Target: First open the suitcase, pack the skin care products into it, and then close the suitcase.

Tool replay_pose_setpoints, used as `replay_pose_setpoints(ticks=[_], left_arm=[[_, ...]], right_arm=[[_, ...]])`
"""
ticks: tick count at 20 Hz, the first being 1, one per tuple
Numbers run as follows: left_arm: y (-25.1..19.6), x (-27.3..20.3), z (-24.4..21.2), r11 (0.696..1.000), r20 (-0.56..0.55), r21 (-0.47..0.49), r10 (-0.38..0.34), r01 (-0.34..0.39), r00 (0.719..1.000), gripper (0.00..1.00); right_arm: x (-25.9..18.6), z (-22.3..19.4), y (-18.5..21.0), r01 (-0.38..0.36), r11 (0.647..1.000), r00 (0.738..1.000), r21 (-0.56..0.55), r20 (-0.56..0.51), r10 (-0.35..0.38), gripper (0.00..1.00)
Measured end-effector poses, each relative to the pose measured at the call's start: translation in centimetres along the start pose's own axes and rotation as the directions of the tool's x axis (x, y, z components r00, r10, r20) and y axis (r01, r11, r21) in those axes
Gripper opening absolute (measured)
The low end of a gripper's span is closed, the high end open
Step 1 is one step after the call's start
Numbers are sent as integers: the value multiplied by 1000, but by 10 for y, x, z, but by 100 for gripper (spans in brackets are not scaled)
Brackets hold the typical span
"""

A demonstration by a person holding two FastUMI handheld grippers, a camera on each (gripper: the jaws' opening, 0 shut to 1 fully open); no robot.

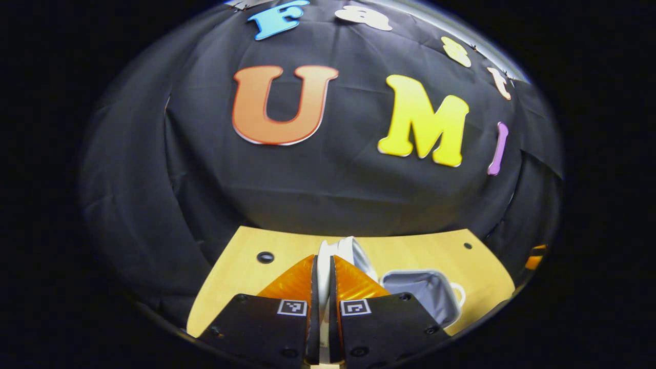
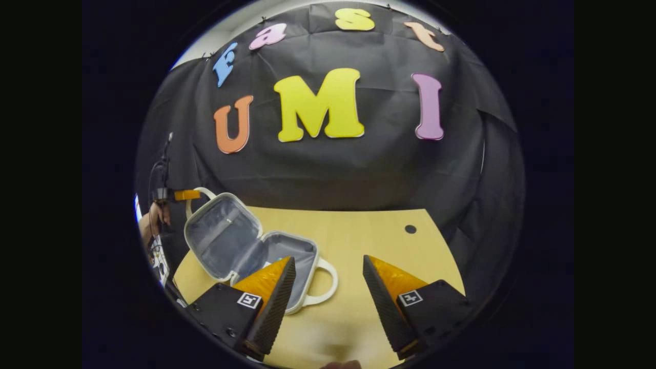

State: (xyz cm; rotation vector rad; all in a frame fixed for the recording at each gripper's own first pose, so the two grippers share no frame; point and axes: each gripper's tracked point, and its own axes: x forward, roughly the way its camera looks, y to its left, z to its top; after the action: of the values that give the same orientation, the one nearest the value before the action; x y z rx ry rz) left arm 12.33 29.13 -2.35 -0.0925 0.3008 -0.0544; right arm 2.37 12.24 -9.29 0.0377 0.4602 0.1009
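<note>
My left claw pinches the white edge of the suitcase lid, I think to hold it up and open. My right claw is spread wide and holds nothing. The suitcase lies open on the wooden table. A hand is beside it. I see no skin care bottles.

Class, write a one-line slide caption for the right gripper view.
Open right gripper hovers over the table beside the opened suitcase.
</note>
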Motion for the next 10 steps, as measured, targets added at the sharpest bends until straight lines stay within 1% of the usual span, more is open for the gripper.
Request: replay_pose_setpoints(ticks=[1,2,3,4,5,6,7,9,10], left_arm=[[-21,-4,5,1000,12,-1,-5,5,1000,10],[-43,-8,9,1000,27,-4,-6,6,1000,10],[-66,-11,14,1000,44,-11,-16,17,999,10],[-87,-14,17,999,64,-25,-25,27,998,10],[-108,-16,17,999,87,-39,-33,37,996,10],[-128,-18,15,998,98,-52,-40,45,994,10],[-148,-17,11,997,103,-65,-44,50,994,10],[-189,-15,2,996,105,-56,-69,76,992,10],[-208,-12,-4,995,101,-46,-81,86,992,10]], right_arm=[[-3,0,-6,5,1000,1000,1,13,-5,76],[-7,-1,-12,8,1000,1000,-2,22,-8,78],[-11,0,-21,12,1000,1000,-1,29,-12,76],[-14,0,-26,14,1000,999,6,36,-14,76],[-17,1,-33,17,1000,999,18,42,-18,78],[-20,2,-40,11,1000,999,29,51,-12,78],[-22,7,-51,8,999,998,38,61,-11,76],[-30,13,-72,21,999,996,33,91,-24,79],[-33,15,-85,38,999,994,21,101,-40,78]])
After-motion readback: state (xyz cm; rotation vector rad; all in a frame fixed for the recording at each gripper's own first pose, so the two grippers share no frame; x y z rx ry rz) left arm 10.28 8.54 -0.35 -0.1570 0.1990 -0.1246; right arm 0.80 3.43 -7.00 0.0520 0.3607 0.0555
